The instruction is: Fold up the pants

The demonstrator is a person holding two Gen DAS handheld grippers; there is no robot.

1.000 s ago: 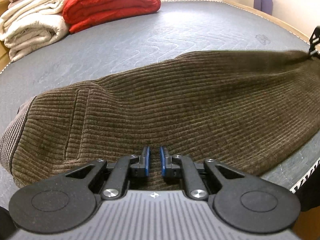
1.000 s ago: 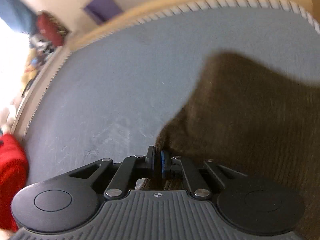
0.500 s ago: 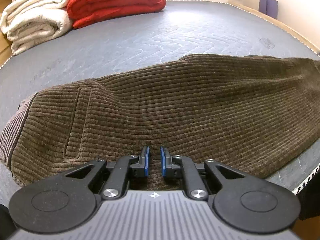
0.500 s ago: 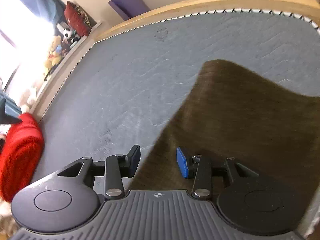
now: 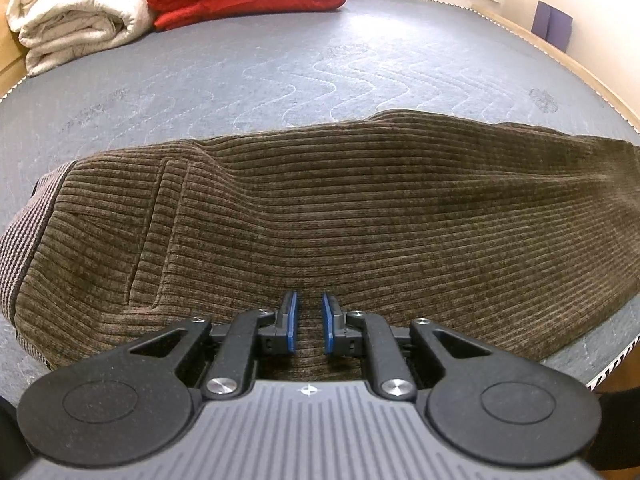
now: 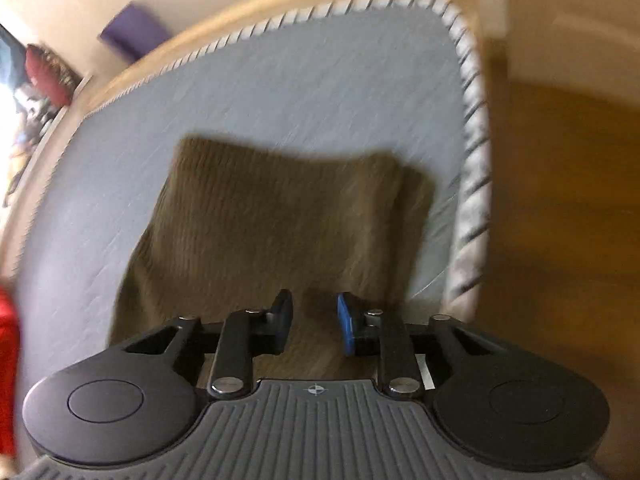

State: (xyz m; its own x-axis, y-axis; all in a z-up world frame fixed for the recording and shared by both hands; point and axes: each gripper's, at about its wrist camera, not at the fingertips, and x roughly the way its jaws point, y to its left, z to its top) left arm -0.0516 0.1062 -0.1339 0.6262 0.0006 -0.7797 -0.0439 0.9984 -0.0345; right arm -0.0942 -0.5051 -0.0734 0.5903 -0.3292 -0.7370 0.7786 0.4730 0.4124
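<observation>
Left wrist: we saw the brown corduroy pants [image 5: 340, 216] lying folded lengthwise across the grey mattress [image 5: 280, 72], waistband at left. The left gripper [image 5: 308, 322] hung over the near edge, narrowly parted, pinching nothing.

Right wrist, blurred: we saw the pants' leg end [image 6: 280, 220] lying near the mattress corner. The right gripper [image 6: 314, 326], jaws just closing, stood apart and empty.

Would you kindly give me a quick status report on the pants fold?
Left claw narrowly open over pants, gripping nothing. Right claw open, just been closing, empty. Pants flat on mattress. Nothing obstructing.
</observation>
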